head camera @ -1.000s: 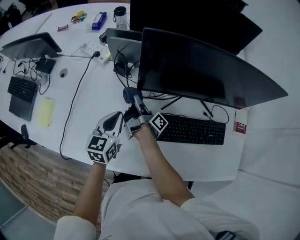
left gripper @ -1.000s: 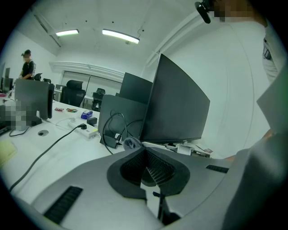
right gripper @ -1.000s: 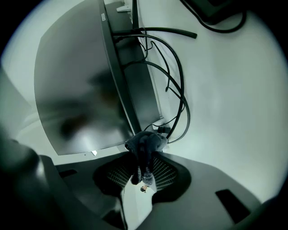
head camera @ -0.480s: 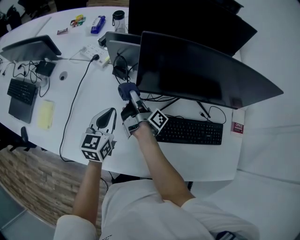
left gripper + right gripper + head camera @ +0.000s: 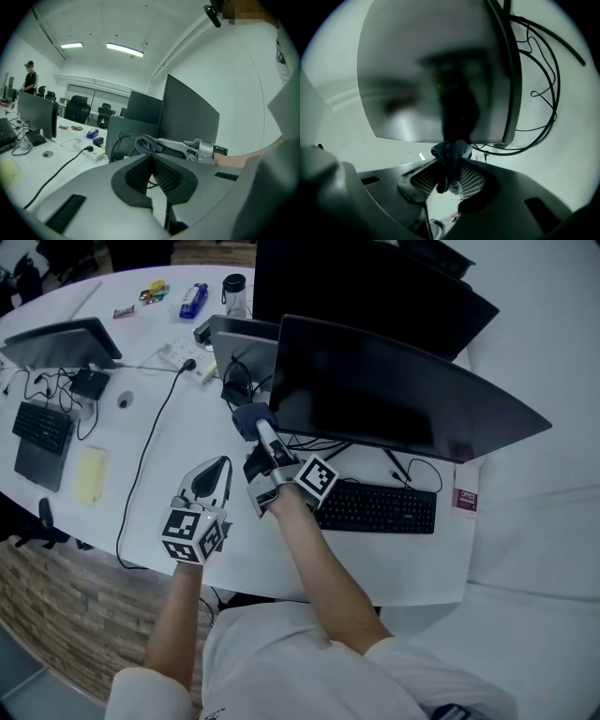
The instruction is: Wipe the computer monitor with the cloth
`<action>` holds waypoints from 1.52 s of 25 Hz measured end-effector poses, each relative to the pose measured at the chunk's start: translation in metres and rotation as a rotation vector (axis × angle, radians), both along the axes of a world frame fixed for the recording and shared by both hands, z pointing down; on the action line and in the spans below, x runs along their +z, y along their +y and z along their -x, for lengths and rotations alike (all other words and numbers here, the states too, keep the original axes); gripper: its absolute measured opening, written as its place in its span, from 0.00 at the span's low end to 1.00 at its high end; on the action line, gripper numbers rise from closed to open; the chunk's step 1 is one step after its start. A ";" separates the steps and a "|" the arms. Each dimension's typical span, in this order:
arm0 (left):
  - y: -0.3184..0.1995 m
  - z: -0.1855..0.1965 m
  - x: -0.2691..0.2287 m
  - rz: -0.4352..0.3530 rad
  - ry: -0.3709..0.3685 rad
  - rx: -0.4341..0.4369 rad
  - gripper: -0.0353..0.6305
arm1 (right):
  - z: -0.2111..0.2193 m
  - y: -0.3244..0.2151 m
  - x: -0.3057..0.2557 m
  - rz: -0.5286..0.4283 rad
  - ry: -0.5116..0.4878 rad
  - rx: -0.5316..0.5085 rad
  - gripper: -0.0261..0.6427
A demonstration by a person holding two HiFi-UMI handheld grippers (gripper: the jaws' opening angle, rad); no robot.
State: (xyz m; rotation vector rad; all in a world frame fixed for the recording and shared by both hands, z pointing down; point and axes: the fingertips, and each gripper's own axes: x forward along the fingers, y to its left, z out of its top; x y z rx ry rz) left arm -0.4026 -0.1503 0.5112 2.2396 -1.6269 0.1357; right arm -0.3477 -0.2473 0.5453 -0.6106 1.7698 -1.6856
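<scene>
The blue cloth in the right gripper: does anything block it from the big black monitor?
Nothing visible does. The crumpled blue cloth, pinched in the right gripper, is beside the wide black monitor's lower left corner, nothing between them. Black cables lie lower, under the screen.

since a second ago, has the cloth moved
Yes: the cloth in the right tongs shifted slightly away from the keyboard, toward the lower left corner of the monitor.

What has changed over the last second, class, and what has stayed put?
The right tongs, shut on the cloth, eased toward the lower left corner of the monitor. The left tongs, shut and empty, drew slightly left. Both grips and the keyboard stayed.
</scene>
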 end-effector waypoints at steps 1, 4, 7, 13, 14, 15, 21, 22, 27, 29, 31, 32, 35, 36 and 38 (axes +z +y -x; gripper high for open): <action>-0.001 0.000 -0.002 -0.004 0.003 -0.002 0.07 | 0.000 -0.001 -0.004 -0.013 0.007 -0.003 0.22; -0.003 0.000 -0.010 -0.019 0.006 -0.003 0.07 | -0.001 -0.002 -0.019 -0.058 0.031 -0.009 0.22; -0.007 -0.001 -0.019 -0.038 0.010 0.004 0.07 | -0.001 -0.003 -0.034 -0.113 0.075 -0.015 0.22; -0.017 -0.006 -0.047 -0.089 0.011 0.024 0.07 | -0.003 -0.006 -0.063 -0.215 0.166 -0.030 0.22; -0.019 -0.007 -0.053 -0.098 0.012 0.029 0.07 | -0.004 -0.006 -0.069 -0.228 0.172 -0.033 0.22; -0.020 -0.008 -0.059 -0.109 0.013 0.035 0.07 | -0.004 -0.007 -0.074 -0.238 0.174 -0.035 0.22; -0.025 -0.013 -0.091 -0.169 0.013 0.050 0.07 | -0.003 -0.010 -0.116 -0.319 0.176 -0.037 0.22; -0.025 -0.013 -0.096 -0.176 0.013 0.050 0.07 | -0.004 -0.010 -0.122 -0.332 0.184 -0.039 0.22; -0.028 -0.015 -0.116 -0.211 0.011 0.055 0.07 | -0.005 -0.010 -0.155 -0.388 0.172 -0.035 0.22; -0.027 -0.016 -0.123 -0.225 0.011 0.057 0.07 | -0.006 -0.010 -0.168 -0.403 0.151 -0.030 0.22; -0.026 -0.017 -0.131 -0.241 0.010 0.058 0.07 | -0.006 -0.010 -0.182 -0.424 0.132 -0.026 0.22; -0.025 -0.017 -0.136 -0.249 0.012 0.056 0.07 | -0.006 -0.010 -0.190 -0.439 0.128 -0.025 0.22; -0.025 -0.016 -0.153 -0.270 0.019 0.052 0.07 | -0.006 -0.009 -0.209 -0.464 0.119 -0.023 0.22; -0.026 -0.017 -0.159 -0.278 0.018 0.053 0.07 | -0.007 -0.009 -0.214 -0.468 0.113 -0.020 0.22; -0.027 -0.018 -0.173 -0.297 0.021 0.058 0.07 | -0.009 -0.008 -0.225 -0.478 0.103 -0.014 0.22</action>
